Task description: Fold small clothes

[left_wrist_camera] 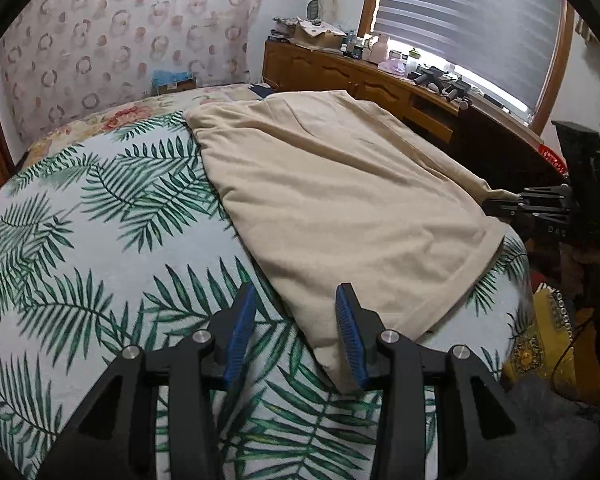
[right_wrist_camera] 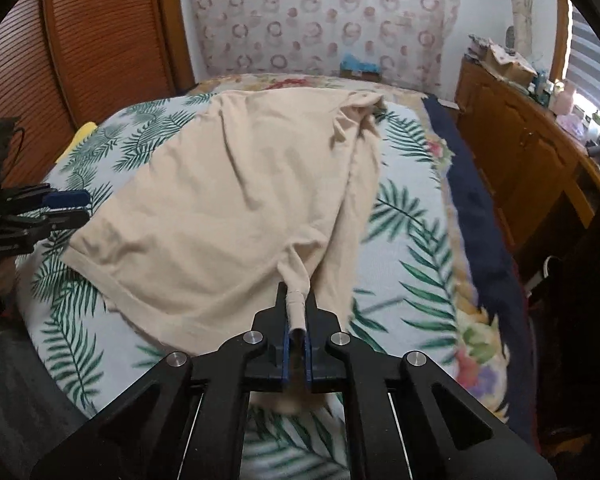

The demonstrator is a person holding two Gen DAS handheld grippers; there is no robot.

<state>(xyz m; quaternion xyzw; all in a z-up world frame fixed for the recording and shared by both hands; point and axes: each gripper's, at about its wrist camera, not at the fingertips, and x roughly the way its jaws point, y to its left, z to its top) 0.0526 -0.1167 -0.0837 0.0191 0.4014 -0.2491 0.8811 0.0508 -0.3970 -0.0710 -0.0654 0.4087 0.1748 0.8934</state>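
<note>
A beige garment lies spread on a bed with a palm-leaf cover. My left gripper is open, hovering just above the garment's near hem corner, which lies between its blue pads. My right gripper is shut on a bunched corner of the beige garment and lifts it slightly; it also shows in the left wrist view at the cloth's right edge. In the right wrist view the left gripper stands open at the cloth's left corner.
A wooden dresser cluttered with bottles and boxes runs along the bed's far side under a blinded window. A wooden louvred door stands on the other side. A floral blanket with navy edge lies under the cover.
</note>
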